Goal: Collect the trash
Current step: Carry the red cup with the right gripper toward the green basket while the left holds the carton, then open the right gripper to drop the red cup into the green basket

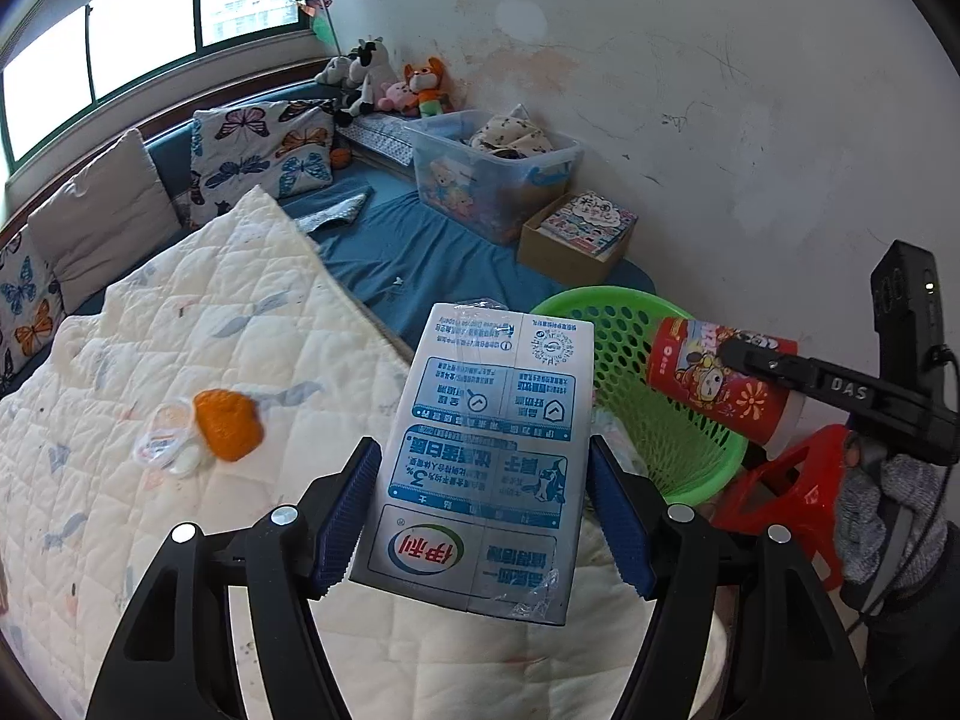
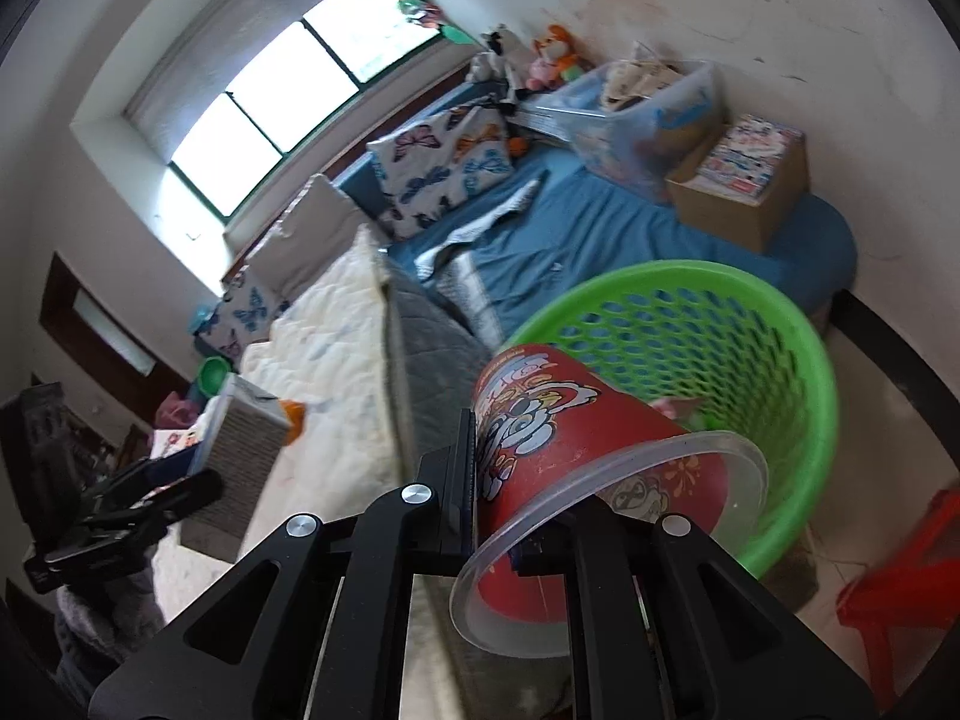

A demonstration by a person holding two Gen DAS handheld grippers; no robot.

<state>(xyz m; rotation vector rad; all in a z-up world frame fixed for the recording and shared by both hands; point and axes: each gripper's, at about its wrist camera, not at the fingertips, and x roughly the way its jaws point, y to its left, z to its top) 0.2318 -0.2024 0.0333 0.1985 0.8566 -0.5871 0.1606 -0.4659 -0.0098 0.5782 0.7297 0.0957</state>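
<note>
My left gripper (image 1: 483,516) is shut on a white and blue milk carton (image 1: 480,456), held above the quilted bed; the carton also shows in the right wrist view (image 2: 240,468). My right gripper (image 2: 510,480) is shut on a red printed cup (image 2: 576,468) with a clear plastic lid, held sideways just beside the rim of the green perforated basket (image 2: 720,360). In the left wrist view the cup (image 1: 714,384) hangs over the basket (image 1: 630,372). An orange scrap (image 1: 228,423) and clear plastic wrapper (image 1: 159,444) lie on the white quilt (image 1: 210,330).
A red plastic stool (image 1: 792,492) stands right of the basket. A clear storage bin (image 1: 492,168) and a cardboard box of books (image 1: 576,234) sit on the blue sheet by the wall. Butterfly pillows (image 1: 264,150) and plush toys (image 1: 390,78) line the window side.
</note>
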